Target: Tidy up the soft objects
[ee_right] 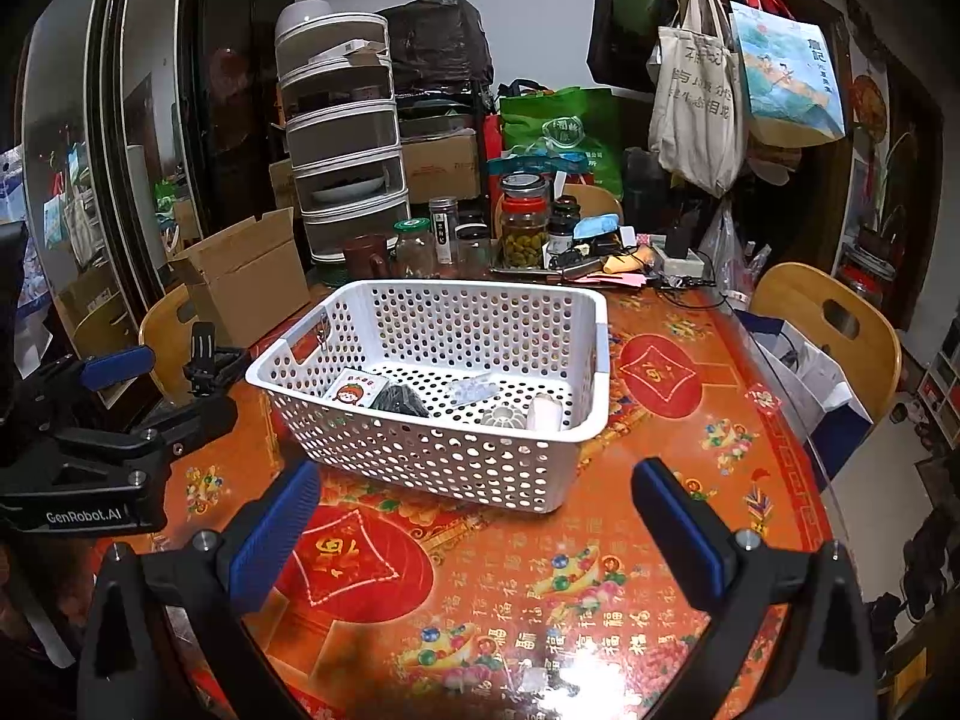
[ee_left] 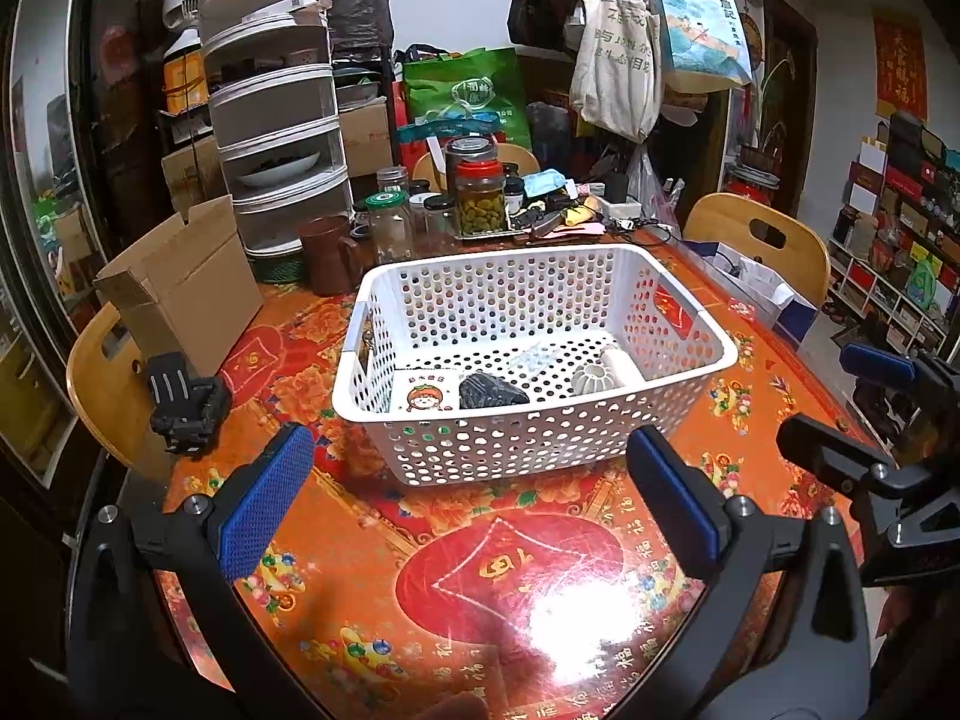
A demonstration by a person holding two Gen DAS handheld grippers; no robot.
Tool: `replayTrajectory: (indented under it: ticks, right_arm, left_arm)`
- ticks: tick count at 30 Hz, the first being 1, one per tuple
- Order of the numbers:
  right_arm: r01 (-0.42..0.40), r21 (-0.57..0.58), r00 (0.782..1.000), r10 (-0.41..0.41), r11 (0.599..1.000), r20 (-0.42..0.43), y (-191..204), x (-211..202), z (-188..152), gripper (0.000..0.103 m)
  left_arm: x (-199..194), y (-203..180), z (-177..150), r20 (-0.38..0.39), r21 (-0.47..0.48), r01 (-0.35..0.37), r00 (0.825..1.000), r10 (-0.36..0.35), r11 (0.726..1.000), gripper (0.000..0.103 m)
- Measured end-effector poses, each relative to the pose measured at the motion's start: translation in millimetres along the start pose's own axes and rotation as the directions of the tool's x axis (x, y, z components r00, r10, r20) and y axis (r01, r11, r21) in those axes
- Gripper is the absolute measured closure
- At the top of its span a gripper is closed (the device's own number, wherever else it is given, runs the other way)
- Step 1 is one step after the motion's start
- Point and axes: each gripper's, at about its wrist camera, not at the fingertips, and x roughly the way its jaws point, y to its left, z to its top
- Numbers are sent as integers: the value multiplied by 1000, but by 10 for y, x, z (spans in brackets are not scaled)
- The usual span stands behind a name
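A white perforated basket point(ee_left: 690, 324) point(ee_right: 591, 360) stands mid-table on the red patterned cloth. Inside lie a small cartoon packet point(ee_left: 425, 393) point(ee_right: 355, 391), a dark crumpled lump point(ee_left: 492, 390) point(ee_right: 401, 401), a clear plastic piece point(ee_left: 533, 355) point(ee_right: 474, 389), a ribbed white round object point(ee_left: 594, 378) point(ee_right: 504, 417) and a white cylinder point(ee_left: 621, 363) point(ee_right: 545, 411). My left gripper point(ee_left: 468, 498) hovers open just short of the basket's near wall, nothing between its blue pads. My right gripper point(ee_right: 477, 525) is open too, empty, near the basket's front. Each gripper shows at the other view's edge.
Jars, a brown mug point(ee_left: 327, 255) and a tiered white rack point(ee_left: 276, 120) crowd the table's far side. An open cardboard box point(ee_left: 180, 282) and a black clamp point(ee_left: 186, 402) sit left. Wooden chairs point(ee_left: 762, 240) flank the table; bags hang behind.
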Motion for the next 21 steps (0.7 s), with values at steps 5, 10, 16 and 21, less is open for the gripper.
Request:
replayTrajectory:
  ticks: [5,10,16,21]
  right_arm:
    - [0,2,1000,0,1000,-1,1,4,-4,0]
    - [-2,-1,1000,2,1000,-6,1,-5,-16,0]
    - [-5,-6,1000,5,1000,-11,3,4,-15,0]
    - [-7,-2,1000,7,1000,-14,0,15,-20,0]
  left_arm:
    - [-5,-22,-6,-1,1,1,1000,-1,1000,0]
    - [9,-18,-19,-7,-3,2,1000,-2,1000,0]
    - [50,-12,-25,-15,-4,5,1000,-5,1000,0]
    - [62,-4,-30,-14,-1,2,1000,-2,1000,0]
